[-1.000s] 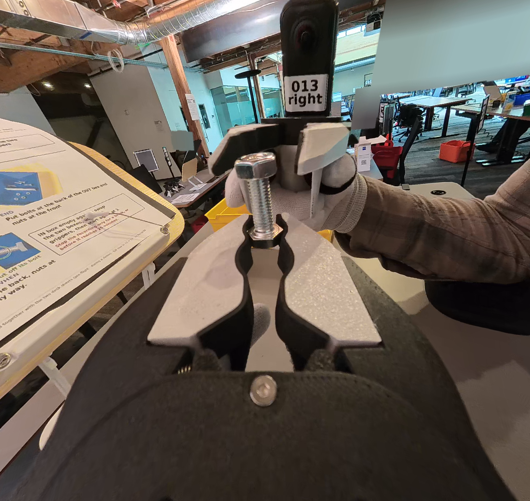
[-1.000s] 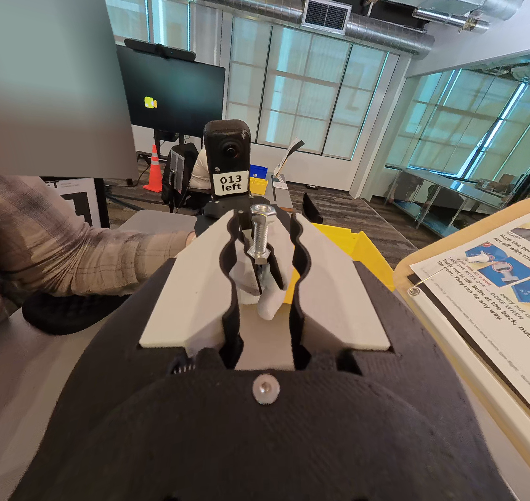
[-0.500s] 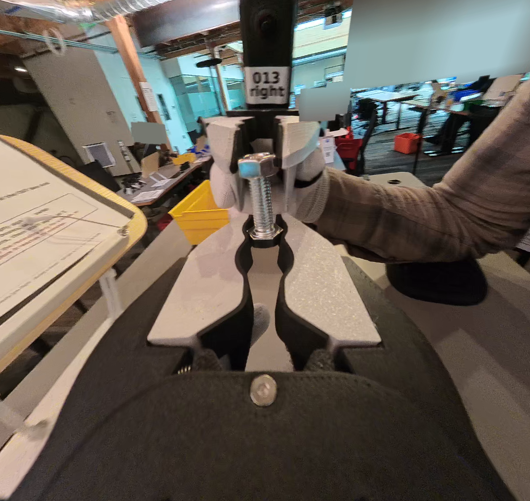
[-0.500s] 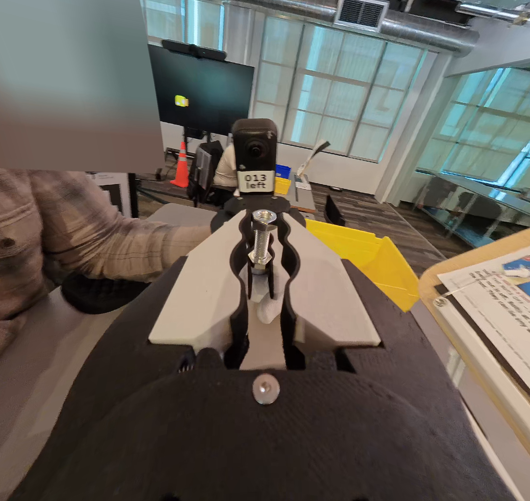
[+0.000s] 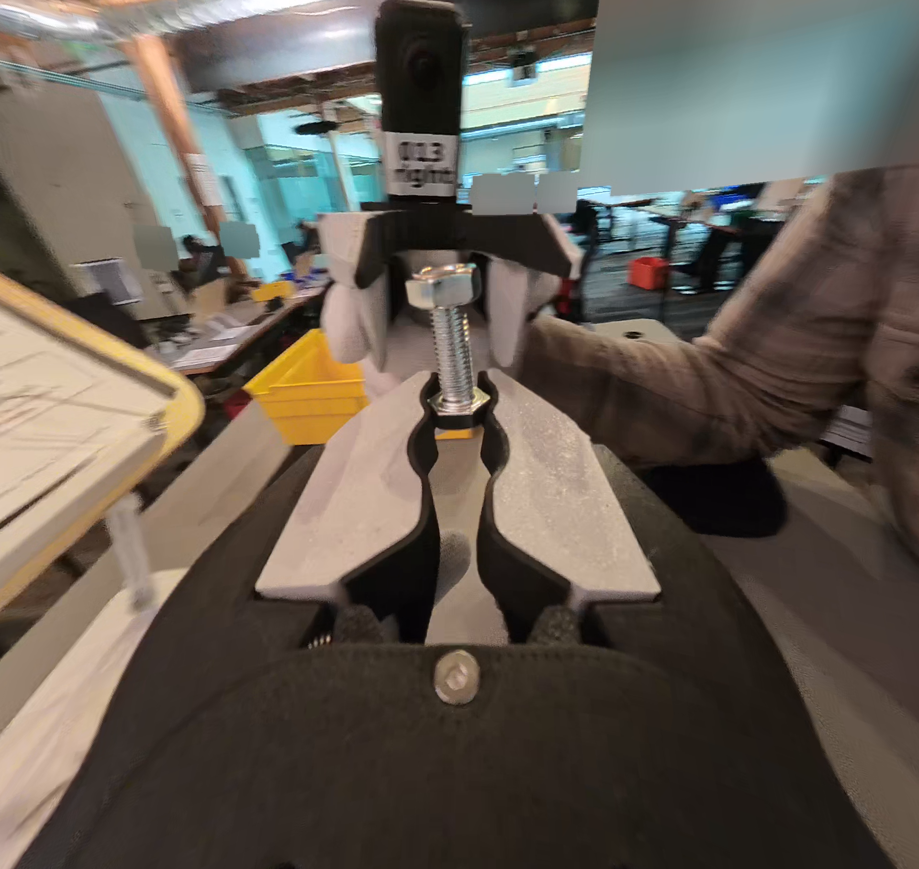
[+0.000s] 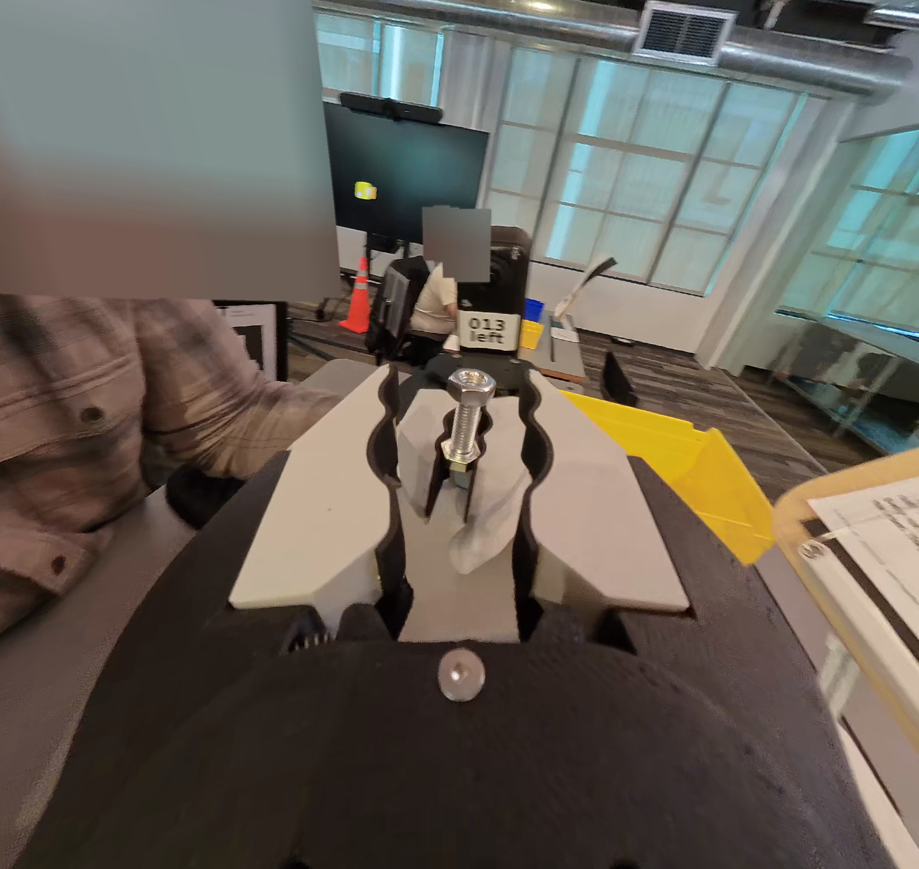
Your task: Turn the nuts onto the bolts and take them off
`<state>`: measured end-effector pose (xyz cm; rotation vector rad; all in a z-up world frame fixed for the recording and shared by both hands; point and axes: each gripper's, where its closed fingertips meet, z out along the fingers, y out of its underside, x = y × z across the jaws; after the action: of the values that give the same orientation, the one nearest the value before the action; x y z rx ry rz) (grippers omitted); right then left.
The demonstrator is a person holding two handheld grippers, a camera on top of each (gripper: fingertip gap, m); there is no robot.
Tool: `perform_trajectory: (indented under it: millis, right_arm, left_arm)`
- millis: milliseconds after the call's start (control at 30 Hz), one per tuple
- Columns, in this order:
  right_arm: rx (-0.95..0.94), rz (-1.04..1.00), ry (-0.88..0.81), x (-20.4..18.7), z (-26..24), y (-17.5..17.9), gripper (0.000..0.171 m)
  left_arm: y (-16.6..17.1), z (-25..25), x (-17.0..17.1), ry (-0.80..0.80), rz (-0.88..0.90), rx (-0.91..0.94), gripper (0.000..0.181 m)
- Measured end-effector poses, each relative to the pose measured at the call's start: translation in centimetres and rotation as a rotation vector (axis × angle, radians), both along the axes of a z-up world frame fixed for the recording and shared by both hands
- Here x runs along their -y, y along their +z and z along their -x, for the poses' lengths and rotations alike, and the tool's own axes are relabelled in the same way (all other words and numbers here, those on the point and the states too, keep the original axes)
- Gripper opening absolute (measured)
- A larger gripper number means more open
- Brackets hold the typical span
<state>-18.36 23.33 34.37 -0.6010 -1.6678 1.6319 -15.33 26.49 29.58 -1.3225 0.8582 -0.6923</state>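
Count, left wrist view: 1 bolt (image 5: 450, 338), 1 nut (image 5: 453, 405) on its thread, 2 grippers (left (image 5: 455, 397), right (image 5: 442, 268)), 1 yellow bin (image 5: 308, 392) far left. Right wrist view: 1 orange cone (image 6: 359, 298), 1 dark screen (image 6: 405, 174), 1 seated person (image 6: 437, 298) far off.

Black claw (image 5: 458, 400) bodies, grey fingers (image 5: 557, 492), plaid sleeve (image 5: 696, 373), white glove (image 5: 348, 328).
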Motion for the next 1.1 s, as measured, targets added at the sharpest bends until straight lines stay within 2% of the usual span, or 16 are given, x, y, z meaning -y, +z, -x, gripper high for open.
perform_trajectory:
  millis: [133, 200, 300, 367, 467, 567, 600, 767, 933, 1100]
  right_arm:
    - [-0.005, 0.036, -0.143, -2.3, 1.4, 0.6, 0.042]
    - [-0.012, 0.052, -0.229, -3.8, 2.1, 0.7, 0.042]
    - [-0.013, 0.066, -0.293, -4.5, 3.0, 0.7, 0.042]
    - [-0.003, 0.037, -0.327, -4.4, 3.6, 0.3, 0.039]
    - [-0.014, 0.038, -0.422, -5.2, 4.5, 0.5, 0.034]
    - [-0.031, 0.026, -0.461, -5.4, 4.9, 0.5, 0.023]
    - [-0.041, 0.022, -0.469, -5.5, 4.9, 0.6, 0.017]
    - [-0.055, 0.048, -0.397, -5.0, 4.3, 0.9, 0.017]
    - [-0.063, 0.027, -0.177, -3.1, 1.5, 1.1, 0.016]
    - [-0.059, 0.030, -0.052, -1.9, -0.1, 0.9, 0.016]
  left_arm:
    - [0.8, 3.2, -3.4, 0.307, -0.037, 0.000, 0.014]
    - [0.5, 3.7, -4.2, 0.415, -0.070, -0.091, 0.015]
    - [0.8, 4.1, -5.4, 0.549, -0.100, -0.121, 0.014]
    - [0.8, 5.7, -6.6, 0.725, -0.120, -0.149, 0.014]
    - [0.9, 6.6, -7.2, 0.843, -0.132, -0.133, 0.014]
    - [1.1, 7.0, -7.3, 0.889, -0.143, -0.135, 0.014]
    - [1.1, 7.0, -7.3, 0.896, -0.156, -0.160, 0.014]
    - [1.3, 5.8, -6.8, 0.769, -0.134, -0.096, 0.014]
    - [1.3, 1.9, -3.9, 0.394, -0.099, -0.078, 0.014]
    - [1.1, 0.2, -2.6, 0.260, -0.072, -0.082, 0.015]
